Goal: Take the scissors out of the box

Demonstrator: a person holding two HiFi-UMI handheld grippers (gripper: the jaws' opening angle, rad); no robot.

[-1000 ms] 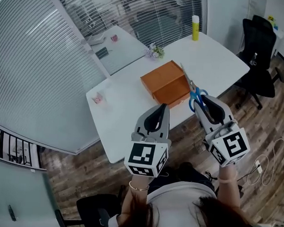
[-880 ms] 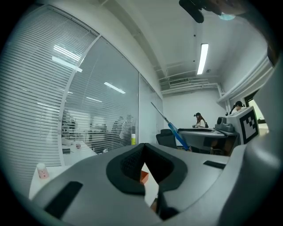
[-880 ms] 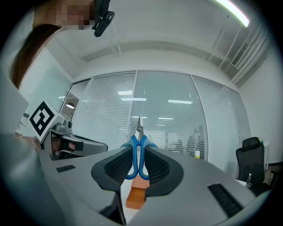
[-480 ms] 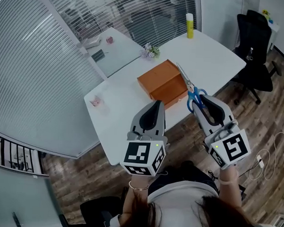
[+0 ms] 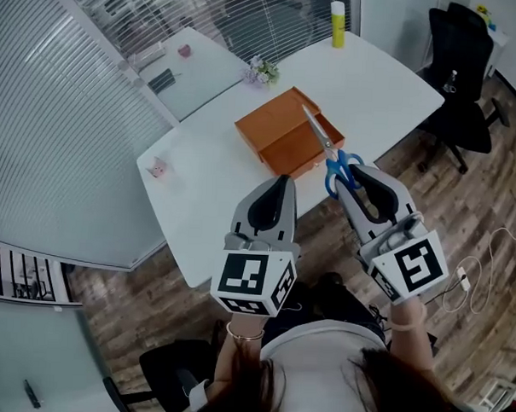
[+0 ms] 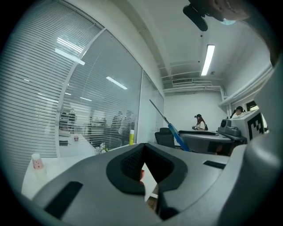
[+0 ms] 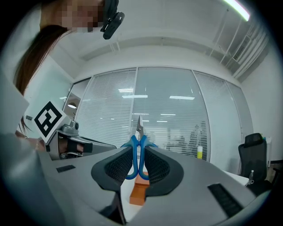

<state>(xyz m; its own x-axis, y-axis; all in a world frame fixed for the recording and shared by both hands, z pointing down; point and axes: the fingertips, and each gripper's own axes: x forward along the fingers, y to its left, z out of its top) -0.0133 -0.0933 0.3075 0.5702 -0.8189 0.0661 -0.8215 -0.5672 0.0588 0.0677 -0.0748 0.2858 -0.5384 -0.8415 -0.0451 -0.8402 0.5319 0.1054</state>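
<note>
Right gripper: your right gripper, at the lower right of the head view, has its jaws clamped on the blue handles of the scissors.
Scissors: the blades point away from you, toward the upper left. In the head view they overlap the orange box, but your right gripper view shows the box low on the table, well under the blades.
Left gripper: your left gripper, in the lower middle of the frame, has its jaws together, with nothing between them.
Done: I judge that the scissors are out of the box and lifted free.
Left to do: very little, it seems. You perhaps only need to put the scissors down on a bare part of the table.
</note>
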